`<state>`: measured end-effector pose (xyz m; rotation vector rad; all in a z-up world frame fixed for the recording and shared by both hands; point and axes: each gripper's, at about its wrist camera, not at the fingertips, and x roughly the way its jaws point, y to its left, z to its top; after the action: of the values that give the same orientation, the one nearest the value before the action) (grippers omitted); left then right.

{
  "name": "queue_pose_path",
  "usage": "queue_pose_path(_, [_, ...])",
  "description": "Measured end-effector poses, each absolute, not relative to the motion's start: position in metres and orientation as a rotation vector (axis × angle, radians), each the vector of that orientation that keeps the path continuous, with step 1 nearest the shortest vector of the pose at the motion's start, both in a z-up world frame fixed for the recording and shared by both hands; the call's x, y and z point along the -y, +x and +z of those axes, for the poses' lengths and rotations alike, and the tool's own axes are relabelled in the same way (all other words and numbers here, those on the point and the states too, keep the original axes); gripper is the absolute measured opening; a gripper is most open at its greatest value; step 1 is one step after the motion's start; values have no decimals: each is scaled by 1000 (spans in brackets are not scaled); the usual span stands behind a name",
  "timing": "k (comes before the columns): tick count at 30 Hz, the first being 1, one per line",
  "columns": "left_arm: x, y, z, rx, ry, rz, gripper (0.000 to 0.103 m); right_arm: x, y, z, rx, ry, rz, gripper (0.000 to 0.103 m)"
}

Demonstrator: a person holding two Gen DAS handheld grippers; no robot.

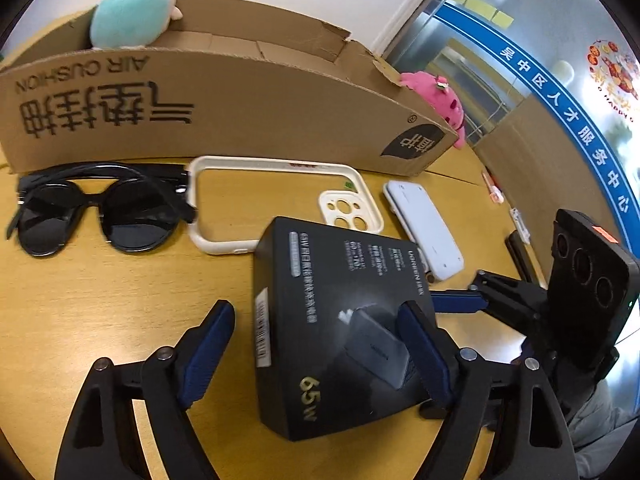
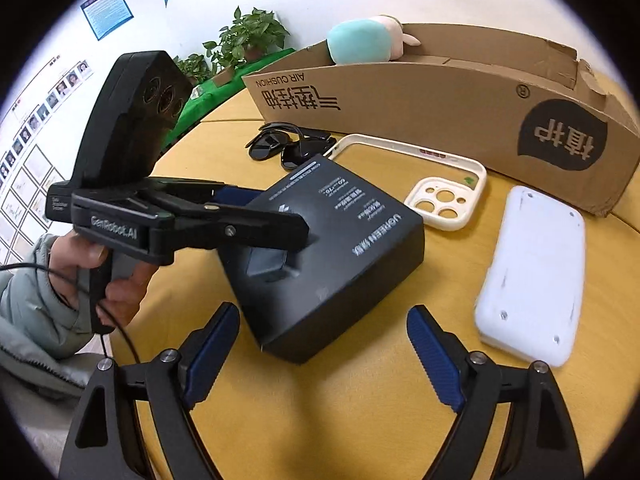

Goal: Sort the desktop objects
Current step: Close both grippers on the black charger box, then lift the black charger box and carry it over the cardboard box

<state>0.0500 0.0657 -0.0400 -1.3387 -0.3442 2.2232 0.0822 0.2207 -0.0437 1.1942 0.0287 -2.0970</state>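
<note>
The left claw (image 1: 320, 344) stands spread over the black box (image 1: 340, 320) on the tabletop (image 1: 100, 300), one pad on its top face, the other clear of its side; nothing is clamped. The right claw (image 2: 324, 356) hangs released, just short of the box. Stiff, smooth card, probably light: best pinched across its two long side walls.

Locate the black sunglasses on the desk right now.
In the left wrist view the black sunglasses lie far left on the desk, just before the cardboard box, touching the cream phone case on their right.
</note>
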Motion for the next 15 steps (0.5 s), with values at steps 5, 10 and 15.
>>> queue_pose_path(5, [-71,46,-44,376,-1355,2192,84,-199,80,-50,-104,1195,-2112,88])
queue_pose_path(10, [-62,45,-45,439,-1376,2195,79,-197,80,-52,-102,1177,-2140,85])
queue_pose_path(15, [-54,48,-34,465,-1361,2231,79,-184,92,-38,-206,1092,-2214,82])
